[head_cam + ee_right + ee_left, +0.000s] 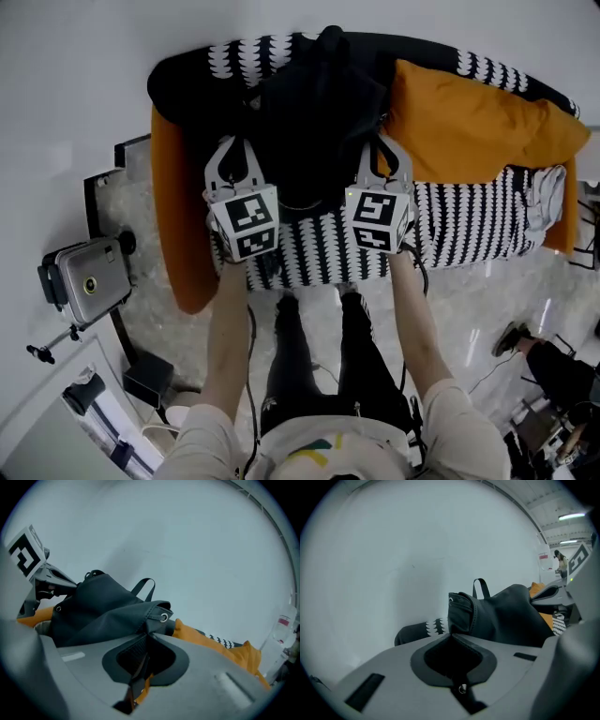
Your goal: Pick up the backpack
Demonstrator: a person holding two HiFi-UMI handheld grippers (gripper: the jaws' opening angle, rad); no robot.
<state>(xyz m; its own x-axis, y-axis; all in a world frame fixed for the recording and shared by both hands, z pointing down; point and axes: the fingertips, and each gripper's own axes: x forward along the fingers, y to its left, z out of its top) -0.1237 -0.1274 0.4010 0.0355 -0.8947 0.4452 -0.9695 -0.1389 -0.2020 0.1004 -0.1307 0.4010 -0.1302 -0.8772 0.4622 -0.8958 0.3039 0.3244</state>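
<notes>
Black fabric of the backpack [314,103] is pinched at its left edge by the left gripper [234,155], whose jaws are clenched on it. The bag hangs over the middle of the bed [469,234], and the right gripper [380,155] clamps its right edge likewise. The lift looks under way. Next, both hands should rise evenly until the bag clears the bed.

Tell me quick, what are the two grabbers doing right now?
Left gripper: closed, holding the black backpack.
Right gripper: closed, holding the same backpack.
</notes>
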